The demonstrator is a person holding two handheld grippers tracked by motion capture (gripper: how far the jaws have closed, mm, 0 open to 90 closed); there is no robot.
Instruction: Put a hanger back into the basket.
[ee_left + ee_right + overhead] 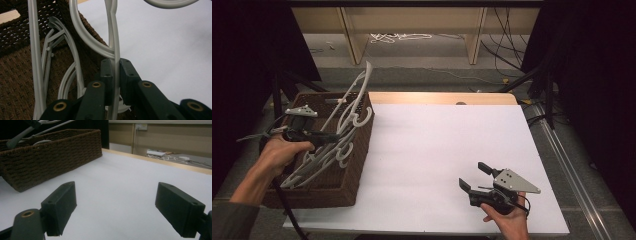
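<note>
A dark brown wicker basket [354,170] stands at the table's left edge and holds several white plastic hangers [354,107]. My left gripper [332,136] reaches over the basket and is shut on the thin bar of a white hanger [113,42], which runs up between its pads. More hangers [72,65] lie below it inside the basket [17,75]. My right gripper [474,176] rests low near the table's front right, held by a hand, open with nothing between its fingers [62,202]. From there the basket [50,157] stands off to the left.
A white sheet [442,155] covers the table, with a wooden edge [437,97] at the back. Beyond it are wooden furniture legs and cables on the floor [399,36]. Dark stands rise at both sides.
</note>
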